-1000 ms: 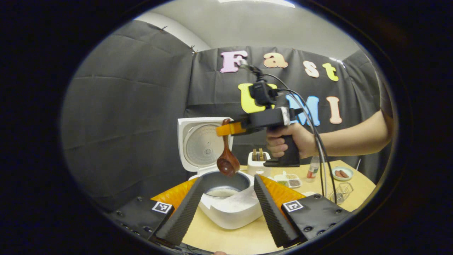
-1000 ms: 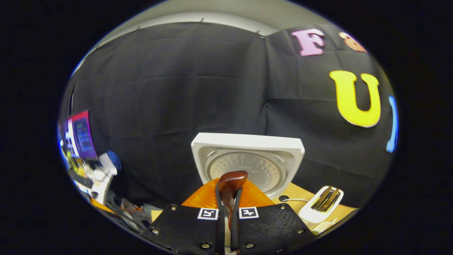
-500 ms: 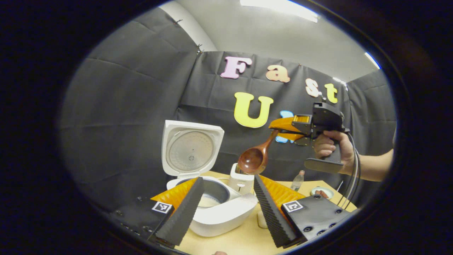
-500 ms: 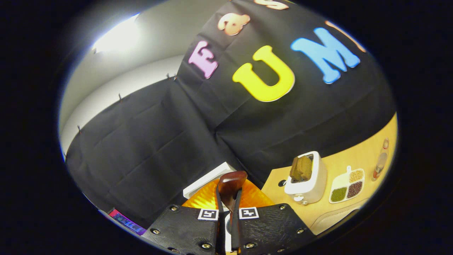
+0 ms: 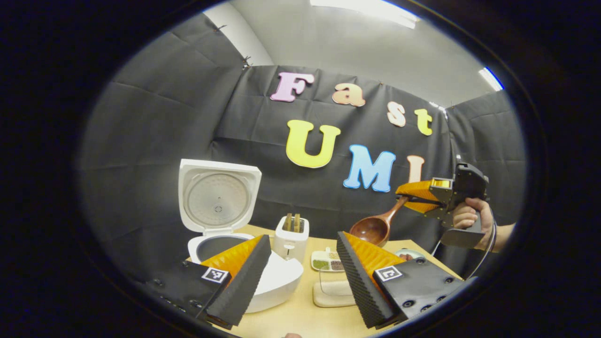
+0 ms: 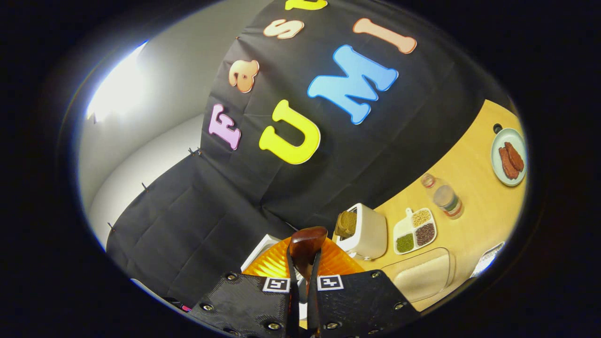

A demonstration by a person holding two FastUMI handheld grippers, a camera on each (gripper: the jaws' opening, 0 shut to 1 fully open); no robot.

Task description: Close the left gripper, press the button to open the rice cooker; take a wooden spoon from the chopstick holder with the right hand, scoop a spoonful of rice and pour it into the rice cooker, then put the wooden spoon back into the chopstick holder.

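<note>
**Wooden spoon held aloft, rice cooker open**

The right tool [image 6: 300, 281] is clenched on the handle of the wooden spoon [image 5: 375, 228]; both fingers press on it. The left gripper view shows the spoon in the air, bowl upward, above the bench [image 5: 300, 314] toward its right side. The left tool [image 5: 303, 272] is released, fingers well apart and holding nothing. The rice cooker [image 5: 220, 220] stands at the bench's left side, lid raised. The chopstick holder [image 5: 292, 239] stands just beside the rice cooker, to its right.
</note>
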